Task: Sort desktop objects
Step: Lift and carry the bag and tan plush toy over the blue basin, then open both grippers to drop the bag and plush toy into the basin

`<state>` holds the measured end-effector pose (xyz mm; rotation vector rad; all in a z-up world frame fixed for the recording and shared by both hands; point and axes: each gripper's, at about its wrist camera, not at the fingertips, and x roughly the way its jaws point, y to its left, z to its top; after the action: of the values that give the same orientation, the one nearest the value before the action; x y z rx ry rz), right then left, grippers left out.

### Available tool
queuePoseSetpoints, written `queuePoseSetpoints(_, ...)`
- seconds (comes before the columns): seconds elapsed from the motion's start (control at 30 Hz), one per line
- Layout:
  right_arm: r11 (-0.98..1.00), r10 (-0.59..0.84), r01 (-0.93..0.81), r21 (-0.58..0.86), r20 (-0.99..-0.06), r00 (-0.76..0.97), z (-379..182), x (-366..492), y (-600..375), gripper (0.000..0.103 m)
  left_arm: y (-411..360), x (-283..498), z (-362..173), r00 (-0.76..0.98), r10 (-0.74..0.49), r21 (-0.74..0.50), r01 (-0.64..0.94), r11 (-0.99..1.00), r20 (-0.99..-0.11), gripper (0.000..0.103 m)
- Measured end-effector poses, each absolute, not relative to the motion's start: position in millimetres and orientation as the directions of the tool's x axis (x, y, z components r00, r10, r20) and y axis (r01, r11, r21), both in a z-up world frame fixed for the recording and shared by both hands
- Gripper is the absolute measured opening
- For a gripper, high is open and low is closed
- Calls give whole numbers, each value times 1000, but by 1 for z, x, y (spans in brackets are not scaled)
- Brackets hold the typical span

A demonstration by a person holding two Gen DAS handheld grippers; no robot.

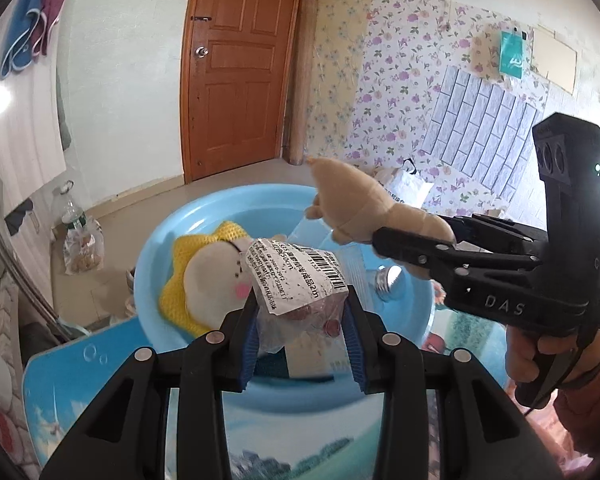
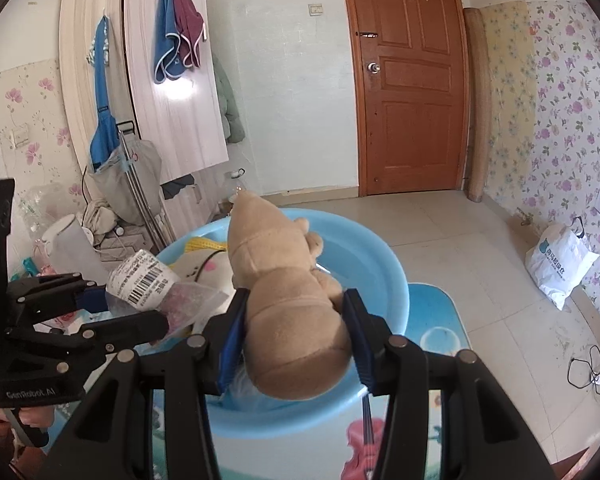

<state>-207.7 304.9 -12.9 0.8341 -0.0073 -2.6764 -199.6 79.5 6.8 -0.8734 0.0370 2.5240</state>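
My left gripper [image 1: 302,320] is shut on a clear plastic packet [image 1: 296,280] with a white barcode label, held above the light blue basin [image 1: 152,248]. My right gripper [image 2: 296,320] is shut on a tan plush toy [image 2: 288,292], also over the basin [image 2: 384,264]. From the left wrist view the right gripper [image 1: 416,244] comes in from the right with the plush [image 1: 364,204] sticking out leftward. The right wrist view has the left gripper [image 2: 128,304] at the left, with the packet [image 2: 152,280] in it. Inside the basin lie a yellow-and-cream plush [image 1: 204,276] and a light bulb [image 1: 388,280].
The basin stands on a small table with a picture-printed top [image 1: 100,364]. A hand [image 1: 540,352] grips the right tool. Beyond are a wooden door [image 1: 240,64], a white shopping bag [image 2: 560,264] on the tiled floor, a drying rack and clutter [image 2: 112,200] at the left.
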Motion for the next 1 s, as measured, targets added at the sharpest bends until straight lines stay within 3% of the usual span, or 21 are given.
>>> queuePoseSetpoints(0.23, -941, -322, 320, 107, -571, -755, -29, -225, 299, 48, 84, -213, -5, -661, 422, -129, -445, -886, -621, 42)
queuePoseSetpoints(0.3, -944, -312, 318, 91, -569, -761, -29, -223, 298, 48, 85, -211, -4, -675, 409, -106, -443, -890, -614, 61)
queuePoseSetpoints(0.37, -947, -296, 315, 66, -561, -773, -29, -219, 295, 48, 86, -204, 0, -696, 406, -87, -446, -891, -592, 71)
queuePoseSetpoints(0.47, -943, -306, 325, 69, -557, -772, -27, -213, 294, 53, 84, -199, 5, -704, 416, -88, -452, -887, -576, 78)
queuePoseSetpoints(1.0, -953, -290, 291, 82, -518, -804, -9, -176, 301, 57, 79, -169, 23, -715, 450, -115, -466, -877, -536, 83)
